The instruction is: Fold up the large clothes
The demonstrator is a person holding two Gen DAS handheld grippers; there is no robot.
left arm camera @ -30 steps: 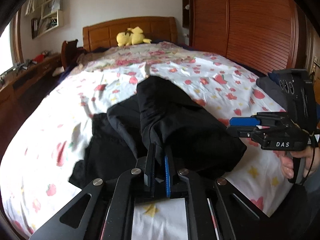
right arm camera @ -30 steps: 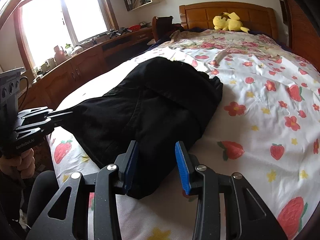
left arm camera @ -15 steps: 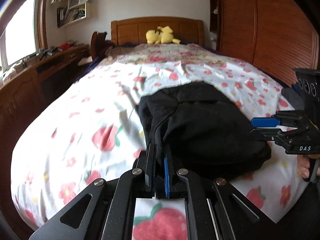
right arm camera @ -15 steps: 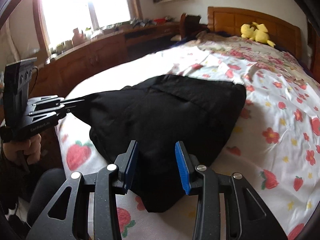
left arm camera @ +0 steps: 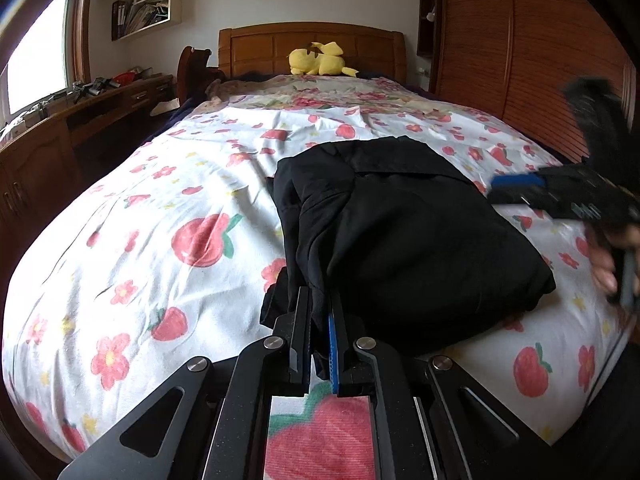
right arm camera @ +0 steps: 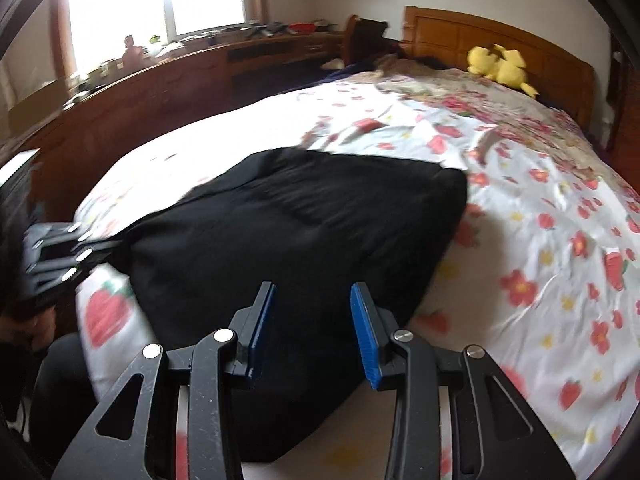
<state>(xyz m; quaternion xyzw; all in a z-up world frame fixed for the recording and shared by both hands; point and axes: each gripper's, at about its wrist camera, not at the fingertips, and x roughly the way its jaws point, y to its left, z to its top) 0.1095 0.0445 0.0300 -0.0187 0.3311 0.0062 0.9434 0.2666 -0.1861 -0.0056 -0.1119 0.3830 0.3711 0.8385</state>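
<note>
A black garment lies folded in a thick bundle on the flowered bed sheet, near the foot of the bed. My left gripper is shut on the garment's near left corner. The garment also fills the middle of the right wrist view. My right gripper is open and empty, just above the garment's near edge. It shows blurred at the right of the left wrist view. The left gripper shows at the left edge of the right wrist view, pinching the cloth.
A yellow plush toy lies by the wooden headboard. A long wooden desk with clutter runs along the window side. A wooden wardrobe stands on the other side. The bed's foot edge is close to me.
My left gripper pulled the garment's corner toward the foot of the bed, drawing the bundle flatter. My right gripper stayed open and swung over the garment; both views are blurred by motion.
</note>
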